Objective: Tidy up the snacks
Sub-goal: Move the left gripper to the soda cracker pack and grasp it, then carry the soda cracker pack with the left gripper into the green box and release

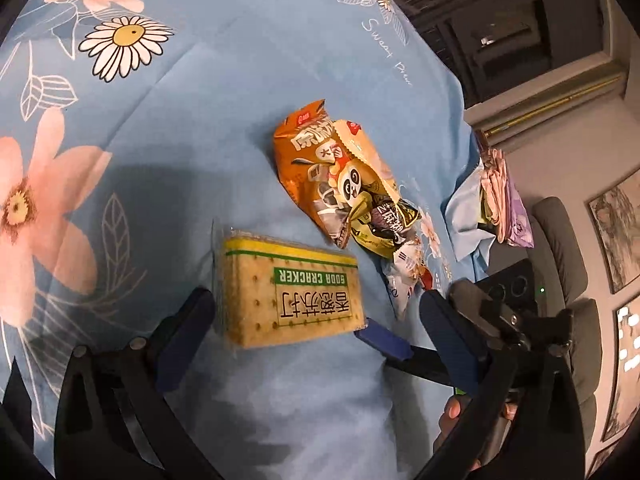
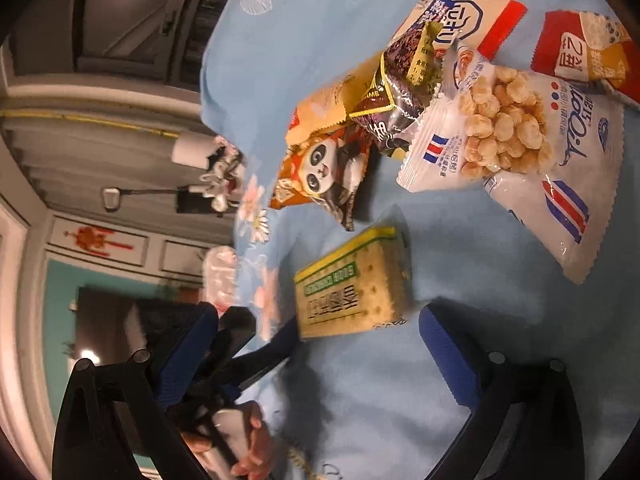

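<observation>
A yellow soda cracker pack (image 1: 294, 294) lies flat on the blue flowered cloth (image 1: 192, 128). My left gripper (image 1: 316, 328) is open, its blue fingers either side of the pack's near end, not closed on it. Beyond it lies an orange panda snack bag (image 1: 320, 172) with small wrapped snacks (image 1: 384, 224). In the right wrist view the cracker pack (image 2: 352, 292) sits just ahead of my open, empty right gripper (image 2: 320, 344). The left gripper's finger (image 2: 280, 340) touches the pack's left side there. The panda bag (image 2: 320, 168) lies behind it.
A white puffed-ball snack bag (image 2: 508, 132), a red and white packet (image 2: 580, 52) and a purple and white box (image 2: 460, 20) lie at the far right. The cloth's edge (image 2: 236, 184) drops off at the left. A sofa (image 1: 560, 240) and folded cloths (image 1: 500, 196) lie beyond the cloth's edge.
</observation>
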{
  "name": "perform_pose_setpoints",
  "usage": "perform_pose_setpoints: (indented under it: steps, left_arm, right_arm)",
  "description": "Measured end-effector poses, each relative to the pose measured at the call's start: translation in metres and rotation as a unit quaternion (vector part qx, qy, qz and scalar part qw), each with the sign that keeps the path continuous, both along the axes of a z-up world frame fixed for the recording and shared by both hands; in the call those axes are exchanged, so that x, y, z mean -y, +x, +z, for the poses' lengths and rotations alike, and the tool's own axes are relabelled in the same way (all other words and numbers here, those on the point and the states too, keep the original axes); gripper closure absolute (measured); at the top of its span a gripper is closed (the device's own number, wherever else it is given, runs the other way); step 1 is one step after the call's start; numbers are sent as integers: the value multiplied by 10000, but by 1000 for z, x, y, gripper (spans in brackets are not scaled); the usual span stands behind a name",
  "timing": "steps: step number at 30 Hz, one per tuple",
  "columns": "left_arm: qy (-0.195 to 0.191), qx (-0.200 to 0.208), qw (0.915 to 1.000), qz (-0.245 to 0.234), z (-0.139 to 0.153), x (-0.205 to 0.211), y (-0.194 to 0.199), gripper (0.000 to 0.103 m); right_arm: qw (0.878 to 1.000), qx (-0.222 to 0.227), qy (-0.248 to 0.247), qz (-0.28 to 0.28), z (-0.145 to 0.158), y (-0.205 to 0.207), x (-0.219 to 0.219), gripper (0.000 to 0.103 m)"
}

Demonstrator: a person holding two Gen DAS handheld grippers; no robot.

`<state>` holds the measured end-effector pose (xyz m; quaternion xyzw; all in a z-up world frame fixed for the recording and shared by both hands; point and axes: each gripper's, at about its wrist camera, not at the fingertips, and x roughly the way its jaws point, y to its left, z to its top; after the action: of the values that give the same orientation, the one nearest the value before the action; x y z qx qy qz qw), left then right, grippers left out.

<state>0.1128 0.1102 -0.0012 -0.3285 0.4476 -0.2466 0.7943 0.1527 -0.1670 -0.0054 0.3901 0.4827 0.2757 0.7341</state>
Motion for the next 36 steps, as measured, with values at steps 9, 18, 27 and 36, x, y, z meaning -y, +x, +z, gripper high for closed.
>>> perform_pose_setpoints:
  steps: [9, 18, 27, 36]
  left_arm:
    - [-116, -100, 9994, 302, -9, -5, 6, 30]
    - [-51, -319, 9988, 380, -17, -4, 10, 66]
    - [-196, -445, 9979, 420, -14, -12, 9, 66]
    - [62, -288, 9980, 564, 0, -8, 0, 69]
  right_arm:
    - [9981, -311, -350, -401, -12, 10, 10, 64]
    - [9982, -217, -287, -483, -16, 16, 4, 75]
    - [9985, -161, -73, -522, -17, 13, 10, 78]
    - [9985, -137, -47, -522, -14, 9, 6, 79]
